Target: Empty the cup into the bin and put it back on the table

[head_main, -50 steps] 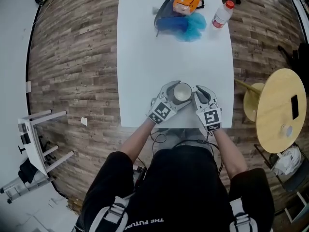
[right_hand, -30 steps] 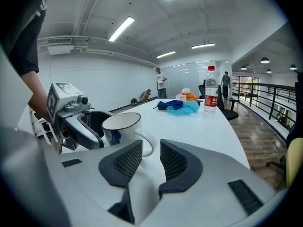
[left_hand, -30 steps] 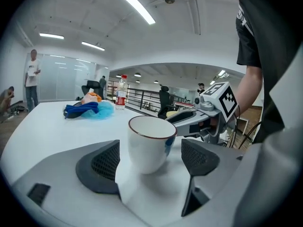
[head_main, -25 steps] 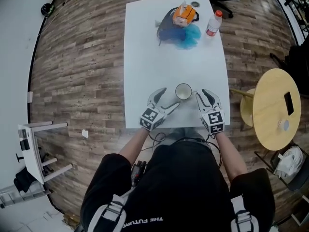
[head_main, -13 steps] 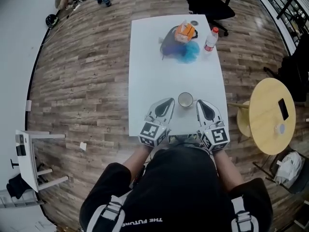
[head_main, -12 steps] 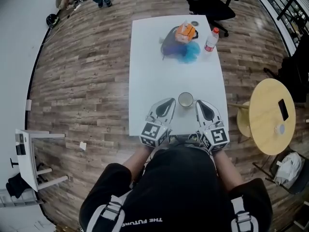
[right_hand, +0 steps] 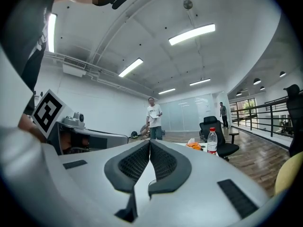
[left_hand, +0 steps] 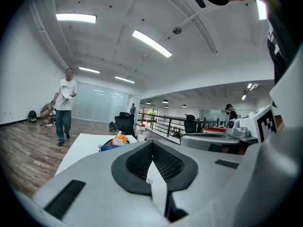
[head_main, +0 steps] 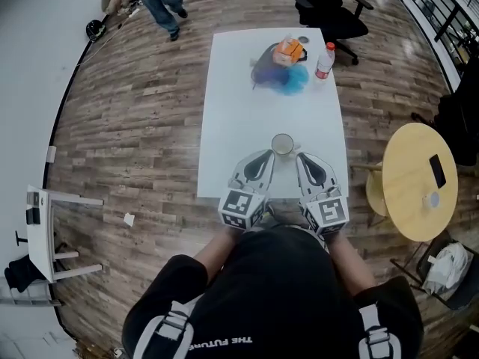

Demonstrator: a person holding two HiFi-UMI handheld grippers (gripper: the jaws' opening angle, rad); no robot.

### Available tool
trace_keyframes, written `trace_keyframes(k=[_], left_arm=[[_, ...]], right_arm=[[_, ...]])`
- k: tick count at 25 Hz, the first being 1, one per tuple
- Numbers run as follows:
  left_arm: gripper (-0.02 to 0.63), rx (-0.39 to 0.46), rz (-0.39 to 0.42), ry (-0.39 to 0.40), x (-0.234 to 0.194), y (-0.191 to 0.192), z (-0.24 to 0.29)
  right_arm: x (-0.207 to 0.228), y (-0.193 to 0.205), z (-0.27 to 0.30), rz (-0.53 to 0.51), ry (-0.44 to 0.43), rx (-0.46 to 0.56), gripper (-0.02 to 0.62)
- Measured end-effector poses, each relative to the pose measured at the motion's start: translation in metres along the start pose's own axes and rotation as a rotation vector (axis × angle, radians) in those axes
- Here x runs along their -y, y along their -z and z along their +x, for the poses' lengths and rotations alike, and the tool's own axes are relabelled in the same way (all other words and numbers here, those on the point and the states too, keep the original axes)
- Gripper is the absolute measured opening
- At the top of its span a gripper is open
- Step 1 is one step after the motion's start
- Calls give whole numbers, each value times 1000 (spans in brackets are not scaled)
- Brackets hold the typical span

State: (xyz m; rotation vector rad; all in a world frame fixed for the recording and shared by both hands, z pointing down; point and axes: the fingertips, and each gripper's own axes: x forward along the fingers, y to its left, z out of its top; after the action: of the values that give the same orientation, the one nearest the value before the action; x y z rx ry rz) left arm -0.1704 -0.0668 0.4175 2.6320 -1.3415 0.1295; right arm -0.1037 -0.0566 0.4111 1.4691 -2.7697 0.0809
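The cup (head_main: pixel 283 144) stands upright on the near end of the white table (head_main: pixel 247 88), just ahead of and between the tips of the two grippers, and touches neither. The left gripper (head_main: pixel 266 158) and the right gripper (head_main: pixel 301 158) both have their jaws pressed together with nothing between the pads, so nothing is being carried. Judging from this, the task is at one of its ends: either the cup is already emptied and set back, or it has not been picked up yet. The pictures do not settle which, because the inside of the cup looks pale and too small to read, and no bin shows in any view. The head view alone gives the layout: the cup's place on the table, the plastic bottle (head_main: pixel 323 60), the orange pack (head_main: pixel 288 51) and the blue cloth (head_main: pixel 288 81) grouped at the far end, a black office chair (head_main: pixel 329 6) beyond them and a round wooden side table (head_main: pixel 419 178) well apart to the right. The two gripper views alone show the dark ribbed pads meeting along a closed seam. They look level across the room, to a person (left_hand: pixel 64 105) in a white shirt walking beyond the table, but the jaws themselves hide the cup.
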Motion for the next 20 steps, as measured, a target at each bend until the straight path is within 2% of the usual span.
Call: trace_keyframes(k=[3,11,15,20], left_arm=[[20,8,6,-19,28,-2,-13],[21,22,105,-45,91,-12,-38],[21,20,109,-23,101,-7,-50],[21,25,96,-15,89,-7,-64]], right_arm=[[-2,-12,-31,-4,-3,27,17],[-10,-17,-89,14,5,50,17],[-21,-15,-97,-4,27,38,16],[-39,-19,-93,-12,34,34,17]])
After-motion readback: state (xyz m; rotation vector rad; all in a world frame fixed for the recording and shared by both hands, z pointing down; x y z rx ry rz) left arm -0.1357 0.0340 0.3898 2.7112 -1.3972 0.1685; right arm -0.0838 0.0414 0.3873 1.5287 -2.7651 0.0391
